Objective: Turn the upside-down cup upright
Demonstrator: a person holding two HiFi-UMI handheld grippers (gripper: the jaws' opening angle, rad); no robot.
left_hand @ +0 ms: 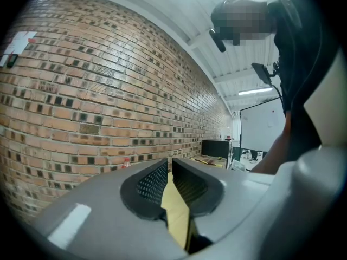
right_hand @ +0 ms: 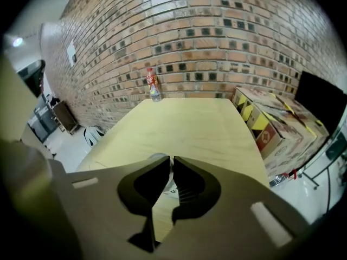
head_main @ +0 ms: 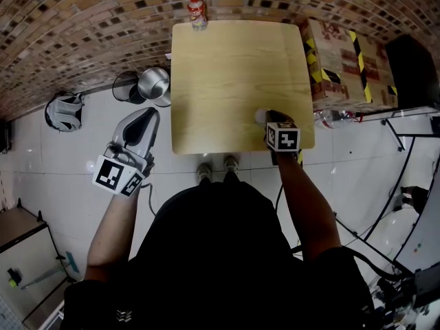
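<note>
A small clear cup (head_main: 260, 116) stands on the wooden table (head_main: 227, 67) near its front right corner. My right gripper (head_main: 270, 120) reaches down onto it from the near side. In the right gripper view its jaws stand almost together at the tips (right_hand: 170, 160), pinching the cup's thin pale wall (right_hand: 171, 181). Part of the cup's rim (right_hand: 158, 157) shows past the left jaw, and the rest is hidden. My left gripper (head_main: 145, 122) hangs over the floor left of the table. It points level, its jaws (left_hand: 169, 162) together with nothing between them.
A red-capped bottle (head_main: 197, 11) stands at the table's far edge. Cardboard boxes with yellow-black tape (head_main: 344, 60) sit right of the table. Metal pots (head_main: 152, 82) and a white basket-like object (head_main: 64, 110) lie on the floor to the left. A brick wall runs behind.
</note>
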